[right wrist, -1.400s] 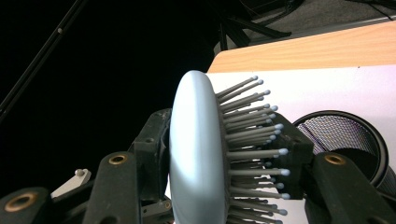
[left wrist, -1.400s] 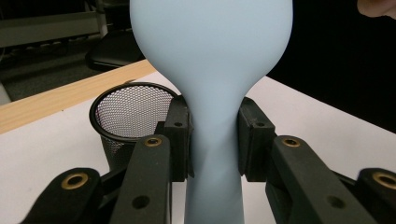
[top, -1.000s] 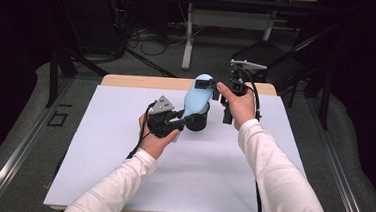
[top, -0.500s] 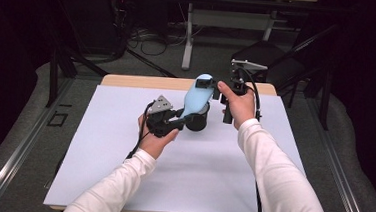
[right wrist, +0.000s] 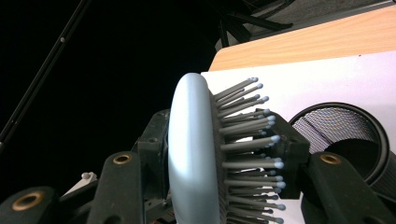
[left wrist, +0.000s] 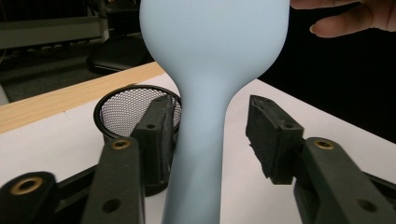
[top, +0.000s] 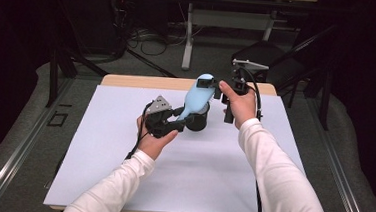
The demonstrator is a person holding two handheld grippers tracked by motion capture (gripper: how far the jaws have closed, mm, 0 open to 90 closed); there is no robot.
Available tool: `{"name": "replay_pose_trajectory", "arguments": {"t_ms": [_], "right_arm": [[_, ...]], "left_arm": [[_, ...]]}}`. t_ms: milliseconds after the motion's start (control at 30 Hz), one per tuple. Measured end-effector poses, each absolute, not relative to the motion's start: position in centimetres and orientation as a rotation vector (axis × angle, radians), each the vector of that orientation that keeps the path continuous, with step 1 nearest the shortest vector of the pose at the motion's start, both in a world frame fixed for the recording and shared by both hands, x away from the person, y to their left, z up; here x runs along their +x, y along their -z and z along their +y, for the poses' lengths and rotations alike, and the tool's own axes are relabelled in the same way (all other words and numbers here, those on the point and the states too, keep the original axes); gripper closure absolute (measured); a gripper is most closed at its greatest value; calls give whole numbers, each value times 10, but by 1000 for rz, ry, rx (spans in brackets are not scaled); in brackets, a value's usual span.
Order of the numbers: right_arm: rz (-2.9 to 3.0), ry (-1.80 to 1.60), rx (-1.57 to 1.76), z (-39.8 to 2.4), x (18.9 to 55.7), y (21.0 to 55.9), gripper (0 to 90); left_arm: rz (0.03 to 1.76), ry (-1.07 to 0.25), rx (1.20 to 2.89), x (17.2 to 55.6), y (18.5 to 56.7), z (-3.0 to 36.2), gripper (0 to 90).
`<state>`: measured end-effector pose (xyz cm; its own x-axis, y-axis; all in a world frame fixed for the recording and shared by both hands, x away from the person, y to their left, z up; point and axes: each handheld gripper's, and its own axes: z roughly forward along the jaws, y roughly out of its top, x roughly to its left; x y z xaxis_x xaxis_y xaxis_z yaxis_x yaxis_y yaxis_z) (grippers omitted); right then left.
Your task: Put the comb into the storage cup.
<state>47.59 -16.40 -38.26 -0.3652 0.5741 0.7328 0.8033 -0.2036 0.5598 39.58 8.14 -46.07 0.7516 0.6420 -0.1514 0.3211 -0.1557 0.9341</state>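
Centre of the high view: the right gripper (top: 216,84) clamps the head of the pale blue hairbrush (top: 196,95), back and bristles squeezed. The left gripper (left wrist: 212,130) has just been opening, its jaws parted round the handle above the black mesh cup (left wrist: 122,107).

My left gripper (left wrist: 212,140) hemmed by the blue hairbrush (top: 197,94) handle between its jaws, black mesh cup (top: 196,120) blocking at twelve o'clock, right gripper (top: 216,84) beyond at one, white mat (top: 97,160) open from three round to nine
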Motion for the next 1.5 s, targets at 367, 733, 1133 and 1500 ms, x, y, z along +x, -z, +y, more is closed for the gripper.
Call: {"name": "replay_pose_trajectory", "arguments": {"t_ms": [367, 733, 1133, 1500], "right_arm": [[-1828, 1619, -1657, -172, 475, 379, 495], [-1837, 1628, -1675, -177, 474, 376, 495], [-1855, 1637, -1694, -181, 474, 375, 495], [-1857, 1650, -1706, -186, 474, 374, 495]], "left_arm": [[785, -351, 1740, 395, 461, 91, 410], [781, -369, 1735, 390, 454, 100, 404], [810, -418, 1737, 385, 454, 110, 391], [832, -459, 1727, 385, 455, 119, 393]]}}
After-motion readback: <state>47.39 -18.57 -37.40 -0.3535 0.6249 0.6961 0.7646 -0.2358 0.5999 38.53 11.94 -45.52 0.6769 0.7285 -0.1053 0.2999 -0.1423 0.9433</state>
